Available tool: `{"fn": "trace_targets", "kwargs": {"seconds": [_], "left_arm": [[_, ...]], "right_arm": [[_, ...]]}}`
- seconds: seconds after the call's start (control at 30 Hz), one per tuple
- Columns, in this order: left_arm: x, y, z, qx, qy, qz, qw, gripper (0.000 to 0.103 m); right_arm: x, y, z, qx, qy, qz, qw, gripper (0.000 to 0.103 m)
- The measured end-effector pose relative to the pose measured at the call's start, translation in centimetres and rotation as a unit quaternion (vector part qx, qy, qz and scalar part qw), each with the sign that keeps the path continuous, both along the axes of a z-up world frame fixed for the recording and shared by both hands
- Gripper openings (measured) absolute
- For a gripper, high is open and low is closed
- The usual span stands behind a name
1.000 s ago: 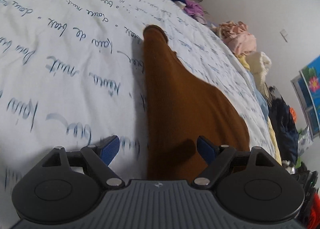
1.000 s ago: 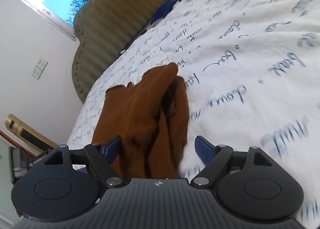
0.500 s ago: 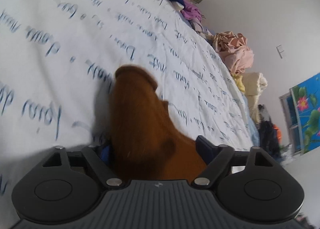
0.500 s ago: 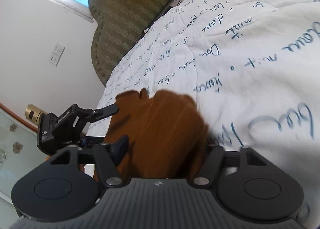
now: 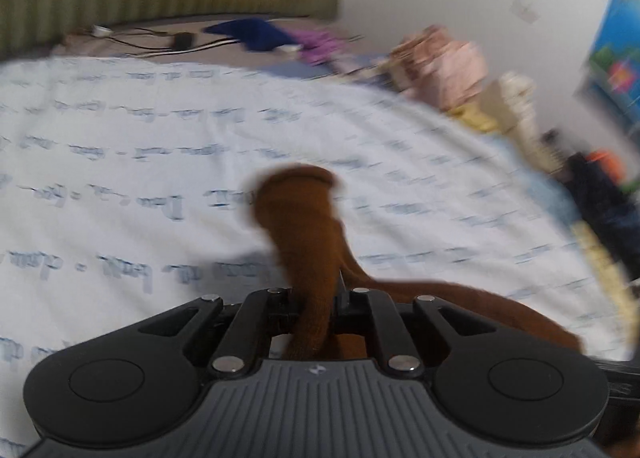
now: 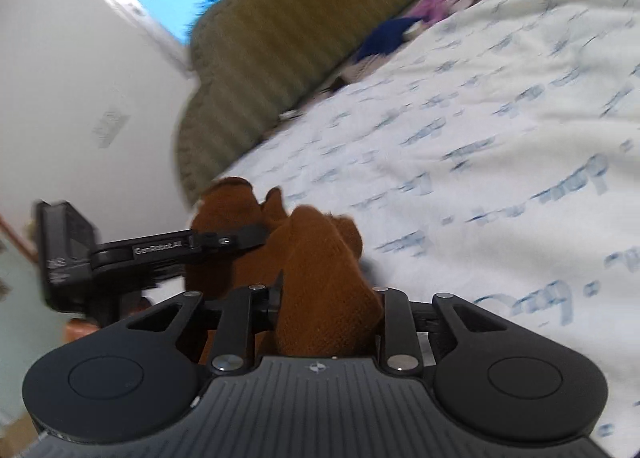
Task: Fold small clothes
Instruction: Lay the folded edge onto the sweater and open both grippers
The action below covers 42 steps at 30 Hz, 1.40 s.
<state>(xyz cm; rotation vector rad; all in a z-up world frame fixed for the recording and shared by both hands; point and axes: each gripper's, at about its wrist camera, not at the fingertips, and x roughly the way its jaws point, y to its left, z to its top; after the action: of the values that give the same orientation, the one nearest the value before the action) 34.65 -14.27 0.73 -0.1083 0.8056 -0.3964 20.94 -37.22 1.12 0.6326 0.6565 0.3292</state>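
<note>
1. Left tongs [image 5: 316, 298] are closing and already pinch a narrow bunch of the brown garment [image 5: 300, 226]; in the left wrist view the cloth runs up between the pads and ends in a rounded, cuff-like end above the bed [image 5: 160, 162].
2. Right tongs [image 6: 328, 298] are closing too, on a thicker wad of the same garment [image 6: 320, 258], which fills the gap between the jaws, so we read both as gripping.
3. We see the garment lifted at both grips, with a band of it trailing off to the right of the left tongs, low over the lettered sheet.
4. The relation that matters: the two tongs sit close together, side by side, the left tongs [image 6: 224, 242] showing just left of the right one's cloth. We judge the garment's long axis runs away from us, along both pairs of fingers, towards the headboard [image 6: 280, 38].
5. Neither hand is clearly nearer the free end, so we expect the fold to need both carrying their corners forward together.
6. Hard to make out: both views are smeared by motion, the pads are buried in cloth, and the garment's lower part is hidden under the tongs' bodies. We cannot tell what kind of garment it is, nor how much still rests on the bed.
</note>
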Motion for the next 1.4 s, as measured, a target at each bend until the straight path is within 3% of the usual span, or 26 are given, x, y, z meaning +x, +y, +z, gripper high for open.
{"fn": "trace_targets", "kwargs": {"seconds": [0.1,0.17,0.23,0.27,0.37,0.47,0.53,0.6,0.63,0.73,0.77,0.8,0.97,1.17,1.4], "left_arm": [[0.0,0.4,-0.6,0.032,0.019,0.023,0.9991,0.018],[-1.4,1.9,-0.3,0.033,0.011,0.034,0.9988,0.037],[-3.8,3.5,0.5,0.034,-0.013,0.049,0.9981,0.071],[-5.4,4.3,1.0,0.036,-0.030,0.053,0.9975,0.074],[-9.9,5.8,2.0,0.040,-0.042,0.035,0.9977,0.074],[-14.2,6.5,1.7,0.033,-0.037,0.010,0.9987,0.074],[-15.9,5.9,0.6,0.066,-0.033,-0.009,0.9972,0.074],[-16.6,5.4,-0.7,0.109,-0.039,-0.002,0.9933,0.076],[-16.9,5.6,-0.6,0.112,-0.037,0.009,0.9929,0.074],[-18.4,7.0,0.8,0.069,-0.033,0.018,0.9969,0.074],[-19.0,7.3,1.2,0.062,-0.034,0.023,0.9973,0.074],[-19.7,7.3,1.5,0.062,-0.035,0.027,0.9971,0.074],[-22.9,6.7,1.9,0.082,-0.041,0.038,0.9951,0.075],[-25.2,6.3,1.3,0.088,-0.021,0.035,0.9952,0.075],[-26.8,6.6,0.8,0.101,-0.019,0.058,0.9930,0.075]], "right_arm": [[0.2,-0.4,-1.0,-0.023,0.045,-0.028,0.998,0.048],[-1.1,-0.7,-0.7,-0.013,0.034,-0.036,0.999,0.049],[-2.6,-1.0,-0.2,-0.011,0.031,-0.050,0.998,0.051],[-3.7,-1.1,0.1,-0.012,0.026,-0.054,0.998,0.052],[-7.0,-0.9,0.4,-0.008,0.023,-0.054,0.998,0.053],[-10.2,0.1,0.0,-0.014,0.026,-0.041,0.999,0.063],[-11.5,1.0,-0.3,-0.047,0.033,-0.039,0.998,0.063],[-12.3,2.0,-0.3,-0.107,0.047,-0.077,0.990,0.065],[-12.7,2.3,-0.1,-0.120,0.049,-0.094,0.987,0.066],[-15.1,3.5,1.8,-0.119,0.022,-0.122,0.985,0.068],[-15.8,4.1,2.3,-0.120,0.009,-0.121,0.985,0.073],[-16.5,4.7,2.7,-0.125,0.002,-0.123,0.985,0.078],[-18.8,7.4,3.4,-0.160,-0.005,-0.123,0.979,0.081],[-20.9,9.2,3.4,-0.180,-0.007,-0.132,0.975,0.088],[-22.5,9.6,2.7,-0.155,0.006,-0.124,0.980,0.089]]}}
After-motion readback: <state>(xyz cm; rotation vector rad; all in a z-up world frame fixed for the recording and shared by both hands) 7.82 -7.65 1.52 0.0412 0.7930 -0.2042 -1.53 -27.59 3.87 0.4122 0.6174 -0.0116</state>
